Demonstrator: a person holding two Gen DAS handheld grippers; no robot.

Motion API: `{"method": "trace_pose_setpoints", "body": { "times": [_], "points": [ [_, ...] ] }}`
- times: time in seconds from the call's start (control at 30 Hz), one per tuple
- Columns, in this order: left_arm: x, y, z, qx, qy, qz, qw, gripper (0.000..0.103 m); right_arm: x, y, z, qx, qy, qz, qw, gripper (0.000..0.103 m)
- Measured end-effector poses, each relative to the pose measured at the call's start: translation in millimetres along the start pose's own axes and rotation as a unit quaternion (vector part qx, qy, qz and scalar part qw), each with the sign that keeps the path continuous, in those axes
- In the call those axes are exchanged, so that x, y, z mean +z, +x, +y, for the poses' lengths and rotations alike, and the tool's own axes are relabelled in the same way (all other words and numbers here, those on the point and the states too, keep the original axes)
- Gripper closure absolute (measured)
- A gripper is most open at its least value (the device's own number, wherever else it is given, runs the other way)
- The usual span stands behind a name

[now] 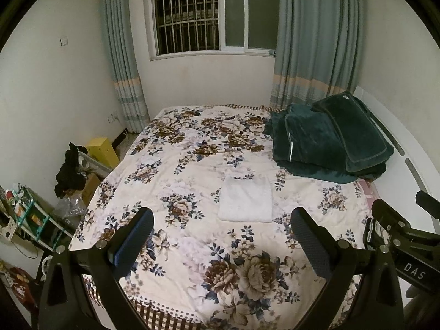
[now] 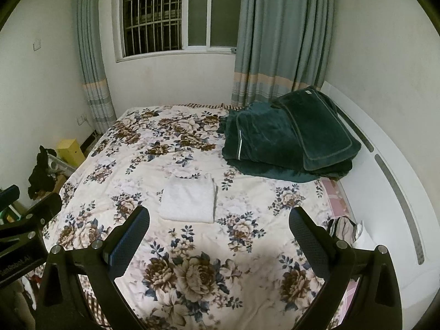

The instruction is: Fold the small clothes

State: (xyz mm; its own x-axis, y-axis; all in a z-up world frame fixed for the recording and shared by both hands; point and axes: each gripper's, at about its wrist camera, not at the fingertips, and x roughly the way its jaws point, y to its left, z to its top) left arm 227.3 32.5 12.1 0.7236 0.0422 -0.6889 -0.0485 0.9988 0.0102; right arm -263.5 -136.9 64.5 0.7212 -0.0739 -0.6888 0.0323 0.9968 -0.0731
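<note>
Nearest the lens, the left gripper hangs over the floral bedspread with its jaws spread wide and nothing between them. The right gripper beside it is likewise agape and empty. Ahead of both, just beyond the fingertips, lies a white folded cloth, flat on the bed. The risk, I judge: pinching bedspread along with the cloth, or grabbing only its top layer, so the neat fold opens. The dark green bedding sits beyond, to the right.
</note>
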Motion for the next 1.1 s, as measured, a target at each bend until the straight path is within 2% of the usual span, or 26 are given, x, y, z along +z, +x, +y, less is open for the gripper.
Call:
{"method": "trace_pose_setpoints", "body": {
  "times": [1.1],
  "points": [
    [-1.1,-6.5,1.4,0.009,-0.001,-0.006,0.9999,0.001,-8.7,-8.2,-3.2,-0.008,0.012,-0.003,1.0,0.0]
  ]
}}
